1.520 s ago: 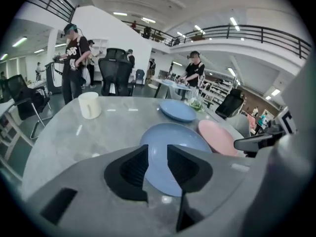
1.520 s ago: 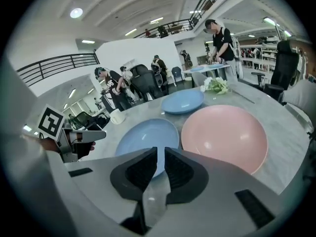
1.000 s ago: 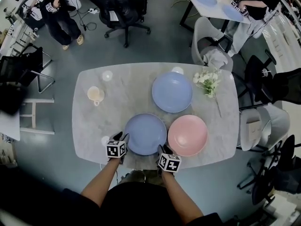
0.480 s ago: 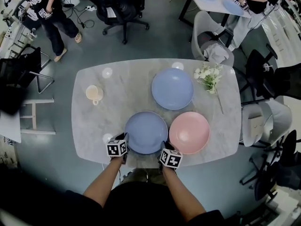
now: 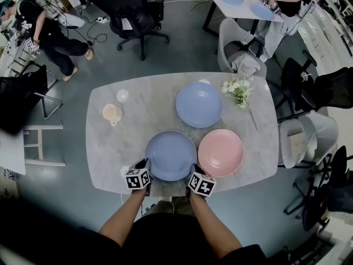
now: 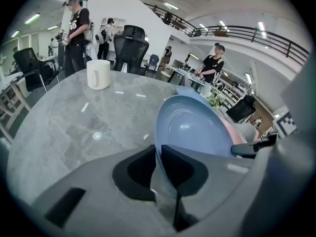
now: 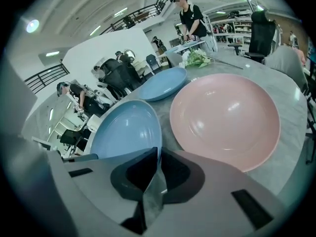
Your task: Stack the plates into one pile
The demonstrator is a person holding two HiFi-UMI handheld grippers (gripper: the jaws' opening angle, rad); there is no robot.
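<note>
While their jaws are closing, the near blue plate (image 5: 171, 155), at the front of the worktop (image 5: 138, 126), is gripped by the left hand-held gripper (image 5: 145, 164) and the right hand-held gripper (image 5: 192, 170); its clamped rim is hidden.

Near blue plate (image 5: 171, 155) sits beside pink plate (image 5: 220, 152), far blue plate (image 5: 199, 104) behind them.
</note>
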